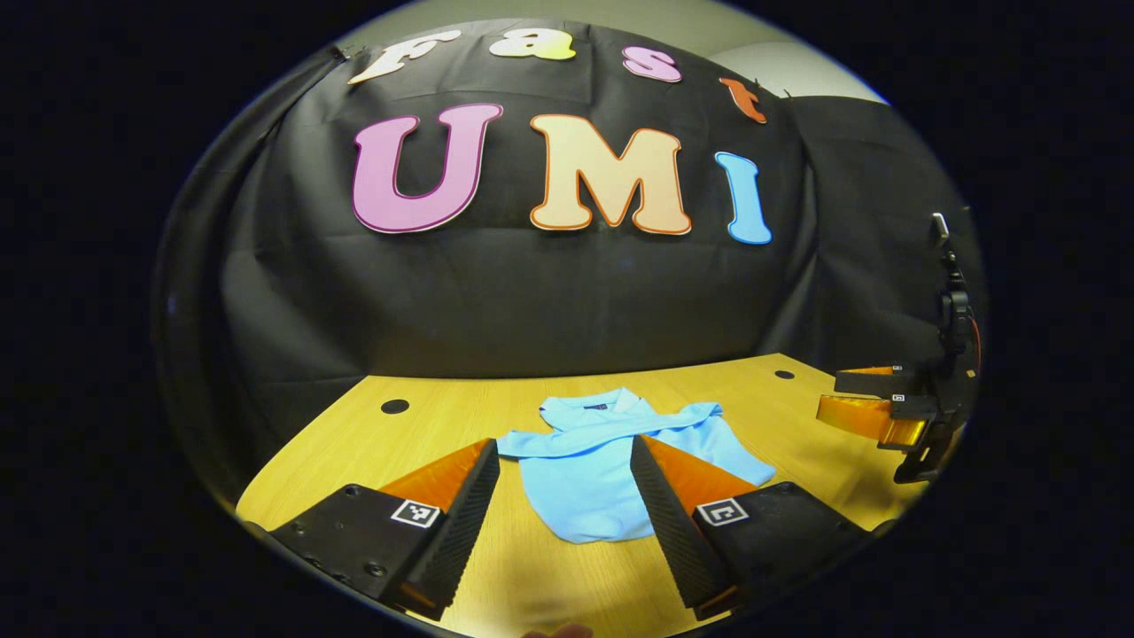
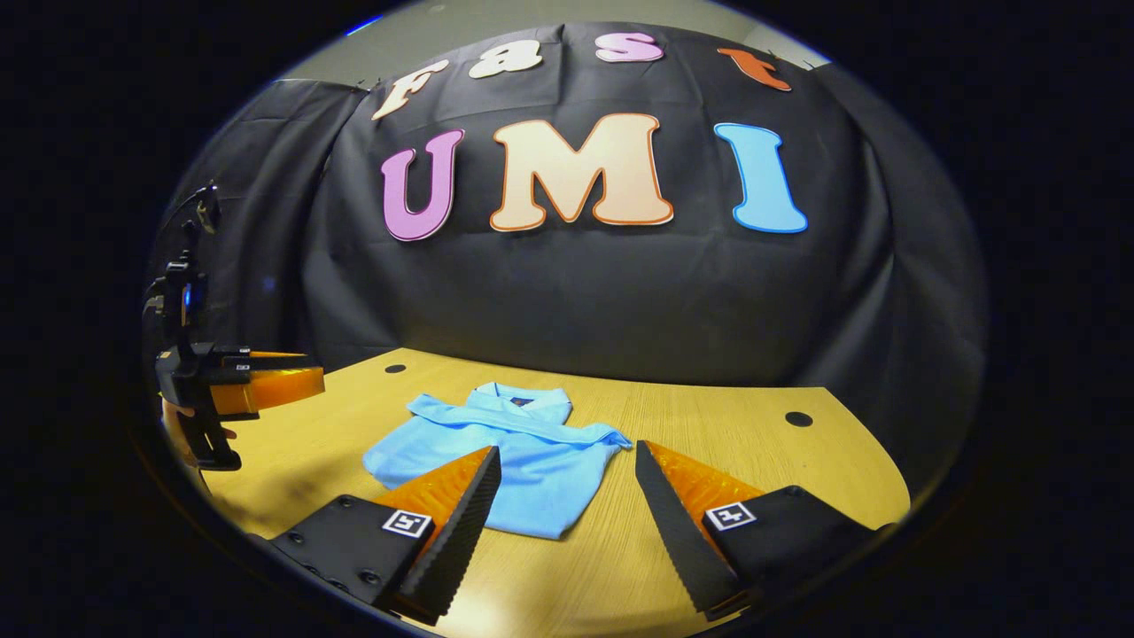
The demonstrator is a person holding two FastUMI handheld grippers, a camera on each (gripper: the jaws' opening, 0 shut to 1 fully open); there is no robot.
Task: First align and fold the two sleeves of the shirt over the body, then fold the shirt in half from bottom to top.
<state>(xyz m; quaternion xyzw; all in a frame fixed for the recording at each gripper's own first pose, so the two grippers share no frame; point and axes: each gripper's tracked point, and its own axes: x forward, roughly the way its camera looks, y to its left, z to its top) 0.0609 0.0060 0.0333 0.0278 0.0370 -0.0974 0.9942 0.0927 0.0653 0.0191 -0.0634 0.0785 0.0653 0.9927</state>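
Nearest us, our left gripper (image 1: 564, 483) and right gripper (image 2: 567, 487) each hover wide open with nothing held, framing the shirt (image 2: 496, 456) that lies flat mid-table (image 2: 709, 408), collar toward the wall. Its 2 sleeves already cross the chest, so we judge the grippers sit at the near hem ready for the bottom-to-top fold.

Plain light-blue shirt (image 1: 585, 478) with a darker collar label, on a yellow wood-grain table (image 1: 425, 425) with black holes.
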